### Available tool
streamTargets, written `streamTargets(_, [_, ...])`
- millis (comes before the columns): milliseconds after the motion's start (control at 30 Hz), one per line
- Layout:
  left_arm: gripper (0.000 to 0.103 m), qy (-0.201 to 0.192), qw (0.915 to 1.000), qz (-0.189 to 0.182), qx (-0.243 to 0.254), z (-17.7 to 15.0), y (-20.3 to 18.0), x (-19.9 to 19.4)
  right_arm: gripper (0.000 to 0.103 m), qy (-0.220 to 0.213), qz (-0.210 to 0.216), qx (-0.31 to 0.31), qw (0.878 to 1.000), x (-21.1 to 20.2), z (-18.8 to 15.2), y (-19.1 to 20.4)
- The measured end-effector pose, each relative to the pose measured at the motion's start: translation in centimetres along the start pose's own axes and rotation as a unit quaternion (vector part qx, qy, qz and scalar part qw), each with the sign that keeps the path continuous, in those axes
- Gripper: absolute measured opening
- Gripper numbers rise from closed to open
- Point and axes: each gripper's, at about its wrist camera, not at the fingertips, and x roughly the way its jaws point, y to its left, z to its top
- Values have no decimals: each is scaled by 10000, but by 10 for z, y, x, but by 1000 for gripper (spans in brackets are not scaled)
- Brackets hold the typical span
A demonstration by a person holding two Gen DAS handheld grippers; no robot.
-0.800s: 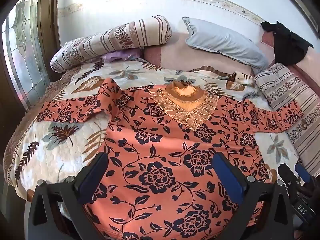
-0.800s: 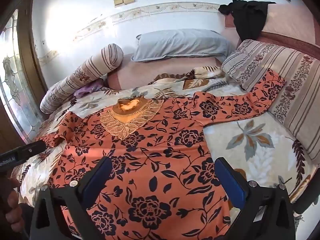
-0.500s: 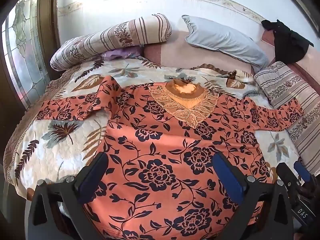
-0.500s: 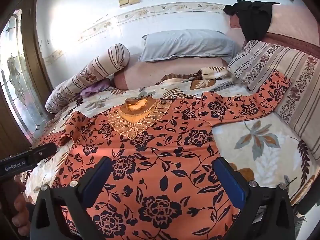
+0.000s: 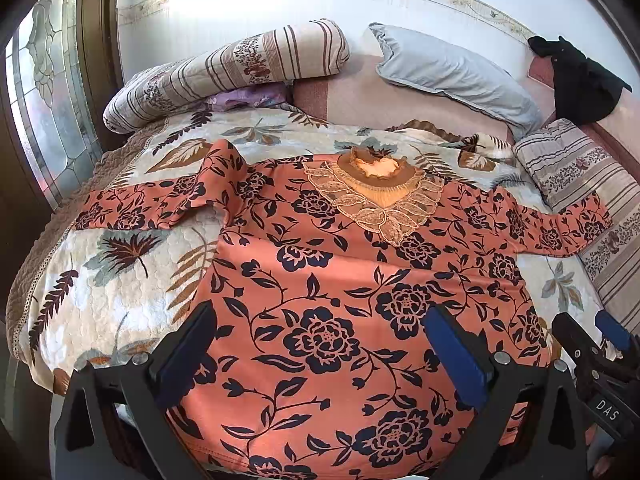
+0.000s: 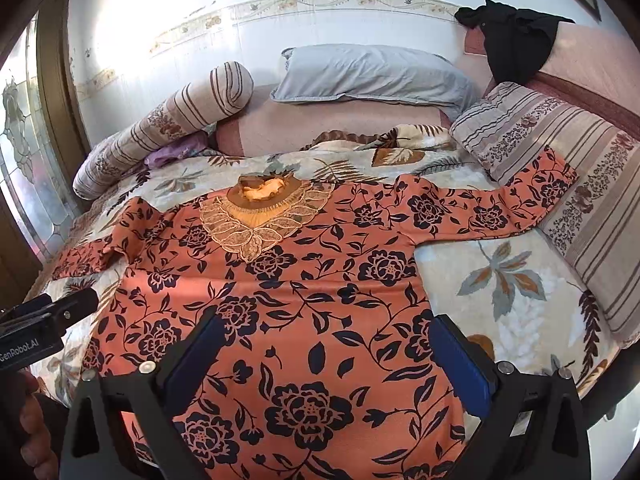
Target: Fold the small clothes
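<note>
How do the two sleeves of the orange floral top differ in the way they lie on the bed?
The left sleeve lies on the leaf-print quilt only, while the right sleeve stretches out until its cuff rests against the striped cushion. The left sleeve is bunched and folded near the shoulder; the right sleeve lies mostly smooth and straight. Both have the same orange fabric with dark flowers and spread out sideways from the top.

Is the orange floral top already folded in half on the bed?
No, the orange floral top lies spread flat with both sleeves stretched out sideways.

Bright daylight, blown-out glare on the wall [image 6: 132, 28], fisheye-bent, dark corners
</note>
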Motion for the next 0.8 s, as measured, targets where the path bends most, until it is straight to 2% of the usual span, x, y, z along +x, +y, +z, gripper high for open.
streamTargets(800, [103,0,10000,18,-10,-3,2,0,103,100,-9,-153,9998,-2,7,11])
